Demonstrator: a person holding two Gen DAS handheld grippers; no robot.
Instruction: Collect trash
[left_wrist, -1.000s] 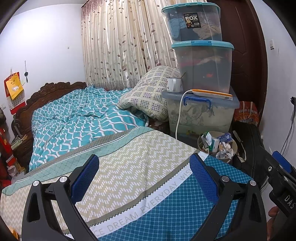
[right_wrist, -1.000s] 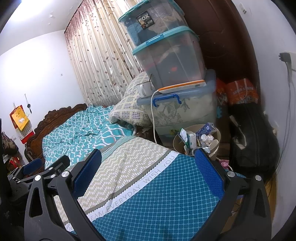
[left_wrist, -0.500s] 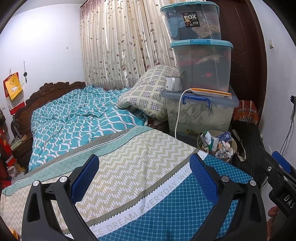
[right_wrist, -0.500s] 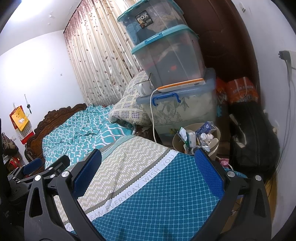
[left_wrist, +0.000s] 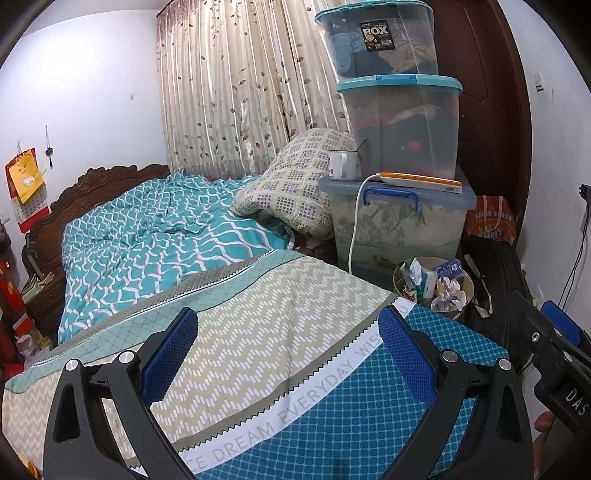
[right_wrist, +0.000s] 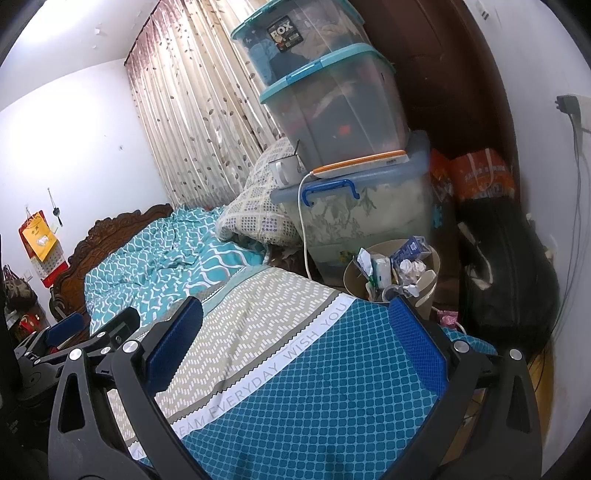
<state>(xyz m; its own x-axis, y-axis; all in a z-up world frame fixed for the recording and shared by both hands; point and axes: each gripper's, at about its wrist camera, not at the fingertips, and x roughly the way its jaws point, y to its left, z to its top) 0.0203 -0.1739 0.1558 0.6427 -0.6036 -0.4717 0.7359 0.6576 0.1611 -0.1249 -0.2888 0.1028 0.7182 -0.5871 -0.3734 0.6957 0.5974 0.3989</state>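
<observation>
A beige waste bin (left_wrist: 468, 284) (right_wrist: 432, 275) stuffed with crumpled paper, cartons and wrappers (left_wrist: 432, 288) (right_wrist: 399, 269) stands on the floor beside the bed's far corner. My left gripper (left_wrist: 286, 325) hovers open above the blanket, nothing between its blue pads. My right gripper (right_wrist: 295, 317) is open too, empty, and closer to the bin, which sits just beyond its right fingertip. The right gripper's body (left_wrist: 546, 343) shows at the right edge of the left wrist view, and the left gripper's body (right_wrist: 74, 339) shows at the left of the right wrist view.
A bed with a patterned blanket (left_wrist: 295, 350) (right_wrist: 314, 369) fills the foreground. Behind the bin rise three stacked storage boxes (left_wrist: 399, 122) (right_wrist: 332, 103) with a mug (left_wrist: 343, 166) and a cabled device. A black bag (right_wrist: 509, 266) and wall cables (right_wrist: 572, 155) are at right.
Both views have drifted only slightly; the boxes and bin sit a little further left in the frames than before. Both grippers stay open and empty.
</observation>
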